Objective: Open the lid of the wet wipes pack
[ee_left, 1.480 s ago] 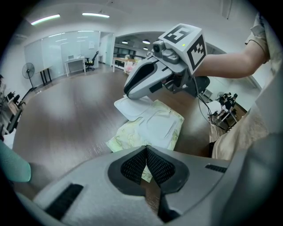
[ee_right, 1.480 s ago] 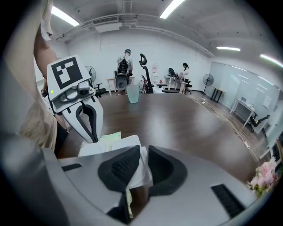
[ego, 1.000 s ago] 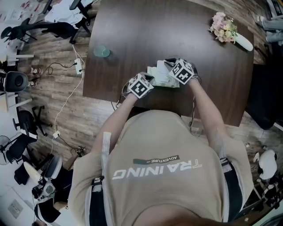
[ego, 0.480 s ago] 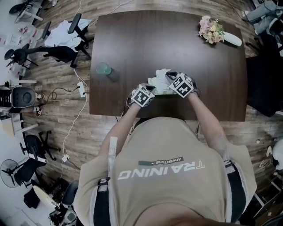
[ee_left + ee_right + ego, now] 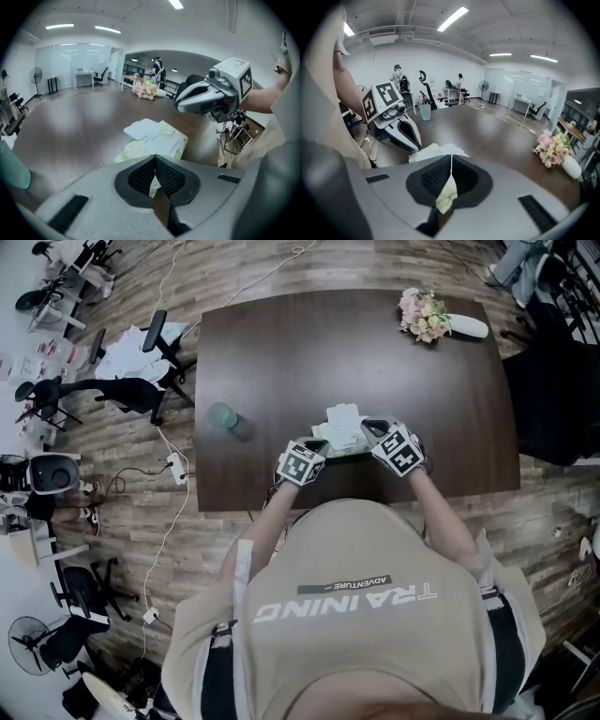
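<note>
The left hand-held gripper (image 5: pixel 154 176) and right hand-held gripper (image 5: pixel 450 180) each pinch the pale green film of the pack (image 5: pixel 339 435) near the front edge of the tabletop (image 5: pixel 281 343). Its white lid (image 5: pixel 343 414) lies flipped open. The shirt (image 5: pixel 347 634) reads "TRAINING".

Pale yellow-green wipes pack (image 5: pixel 336 434), dark brown table (image 5: pixel 281 343), teal cup (image 5: pixel 221 415).

light is cast by ceiling strips (image 5: pixel 452 18) at 12 o'clock; edges are bent and darkened; the left gripper (image 5: pixel 154 159) is blurred nearby.
</note>
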Demonstrator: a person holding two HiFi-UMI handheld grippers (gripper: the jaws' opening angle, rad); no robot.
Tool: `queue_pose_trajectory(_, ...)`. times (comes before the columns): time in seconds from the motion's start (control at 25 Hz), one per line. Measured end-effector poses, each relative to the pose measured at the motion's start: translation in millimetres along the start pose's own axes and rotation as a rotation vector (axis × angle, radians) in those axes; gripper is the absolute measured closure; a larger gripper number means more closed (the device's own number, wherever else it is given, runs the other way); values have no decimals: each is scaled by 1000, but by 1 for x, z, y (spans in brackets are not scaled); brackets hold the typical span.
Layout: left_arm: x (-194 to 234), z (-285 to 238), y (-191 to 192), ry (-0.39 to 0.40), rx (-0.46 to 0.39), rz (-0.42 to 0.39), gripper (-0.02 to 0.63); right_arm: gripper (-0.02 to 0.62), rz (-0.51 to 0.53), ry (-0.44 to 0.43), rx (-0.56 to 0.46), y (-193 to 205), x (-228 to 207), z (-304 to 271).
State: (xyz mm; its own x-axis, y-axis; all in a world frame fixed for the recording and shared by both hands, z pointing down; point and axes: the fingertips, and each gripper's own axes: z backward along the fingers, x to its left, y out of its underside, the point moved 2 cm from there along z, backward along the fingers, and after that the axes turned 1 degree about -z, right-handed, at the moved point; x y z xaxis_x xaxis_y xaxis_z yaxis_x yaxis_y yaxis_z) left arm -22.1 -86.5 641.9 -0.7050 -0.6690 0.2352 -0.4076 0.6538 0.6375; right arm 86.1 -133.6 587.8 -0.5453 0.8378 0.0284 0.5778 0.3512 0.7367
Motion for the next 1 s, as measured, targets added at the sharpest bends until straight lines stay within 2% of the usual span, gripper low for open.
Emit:
queue_pose_trajectory(0.2, -9, 32, -31, -16, -107, -31, 597, 580, -68, 24, -86, -14, 6, 30)
queue_pose_trajectory(0.36, -14, 65, -61, -35, -224, -47, 597, 580, -104, 64, -187, -35, 2, 54)
queue_pose_trajectory(0.64, -12, 103, -90, -62, -358, -20, 597, 581, -84, 114, -290, -63, -3, 82)
queue_pose_trajectory(0.8, -14, 126, -116, -78, -434, -47, 597, 581, -86, 134, -361, -86, -2, 102)
queue_pose_trajectory(1.0, -26, 145, -143, -68, -529, -51, 597, 581, -29, 183, -406, -104, 3, 122)
